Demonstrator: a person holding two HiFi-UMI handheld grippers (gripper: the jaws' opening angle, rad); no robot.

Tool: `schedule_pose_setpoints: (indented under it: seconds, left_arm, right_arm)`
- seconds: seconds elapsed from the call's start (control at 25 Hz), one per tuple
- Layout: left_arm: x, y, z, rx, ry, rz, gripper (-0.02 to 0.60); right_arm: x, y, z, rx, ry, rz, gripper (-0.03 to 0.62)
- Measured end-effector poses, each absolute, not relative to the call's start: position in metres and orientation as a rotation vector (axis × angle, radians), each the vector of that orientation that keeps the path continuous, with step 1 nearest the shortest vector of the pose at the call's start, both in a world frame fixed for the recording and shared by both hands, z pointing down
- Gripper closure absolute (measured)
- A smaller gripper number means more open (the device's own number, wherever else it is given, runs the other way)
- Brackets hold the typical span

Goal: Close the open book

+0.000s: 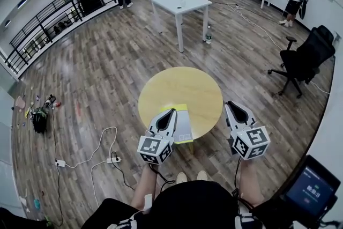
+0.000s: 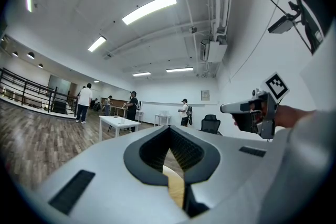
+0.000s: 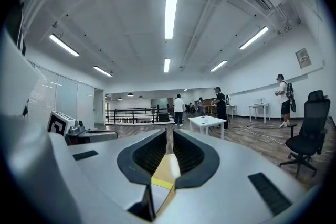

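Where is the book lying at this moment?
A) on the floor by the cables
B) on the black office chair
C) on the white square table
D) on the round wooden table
D: the book lies flat on the round table, at its near edge.

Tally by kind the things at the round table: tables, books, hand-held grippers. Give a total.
Round table: 1
Book: 1
Hand-held gripper: 2 (left hand-held gripper, right hand-held gripper)
Total: 4
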State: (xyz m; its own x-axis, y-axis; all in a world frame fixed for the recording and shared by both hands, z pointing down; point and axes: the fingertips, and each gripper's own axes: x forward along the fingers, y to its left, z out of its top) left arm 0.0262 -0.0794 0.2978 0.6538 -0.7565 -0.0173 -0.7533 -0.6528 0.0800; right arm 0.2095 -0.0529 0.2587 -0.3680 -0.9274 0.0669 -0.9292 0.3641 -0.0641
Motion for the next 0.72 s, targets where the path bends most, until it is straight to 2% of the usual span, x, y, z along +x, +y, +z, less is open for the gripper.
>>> schedule_pose_setpoints:
  seconds: [0.72]
  left_arm:
    - [0.023, -0.086, 0.293, 2.797, -1.294, -0.089, 0.583]
  right_arm:
    - [0.204, -0.058, 0.248, 1.746, -2.619, 0.096, 0.551]
